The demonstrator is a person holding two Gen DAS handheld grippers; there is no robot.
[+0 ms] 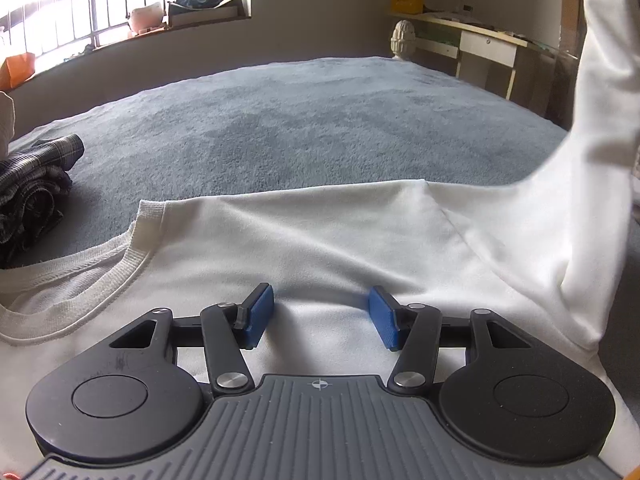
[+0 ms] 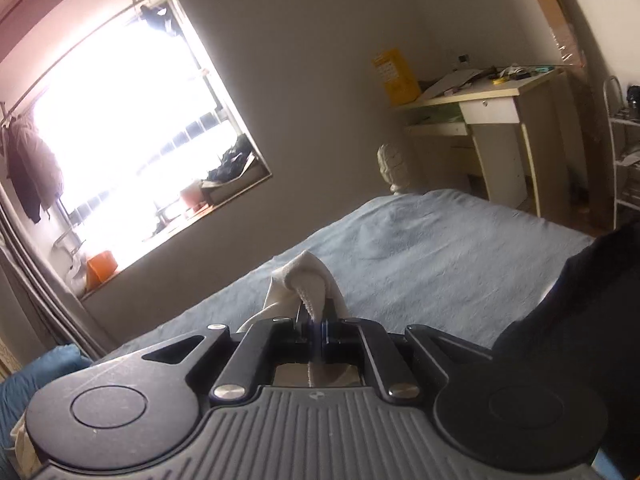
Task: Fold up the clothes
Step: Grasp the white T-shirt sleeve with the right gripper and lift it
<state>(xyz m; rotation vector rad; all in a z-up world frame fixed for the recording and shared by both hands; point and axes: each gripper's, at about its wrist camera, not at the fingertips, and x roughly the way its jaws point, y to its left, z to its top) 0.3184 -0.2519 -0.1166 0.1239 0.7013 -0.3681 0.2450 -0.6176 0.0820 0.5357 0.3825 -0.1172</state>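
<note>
White shirt point(image 1: 320, 240) sleeve point(image 2: 308, 284), apparently pinched between right fingers point(image 2: 328, 330).

No readable text, yellow poster point(image 2: 394, 76) on the wall carries print too small to read

T-shirt point(image 1: 320, 240) flat on bed point(image 1: 300, 120) w/ collar point(image 1: 132, 256) at left, sleeve point(image 1: 600, 100) lifted up at right, crumpled garment point(image 1: 32, 196) left of collar, desk point(image 1: 480, 44) behind bed's far right corner, window point(image 1: 100, 4) far left.
</note>
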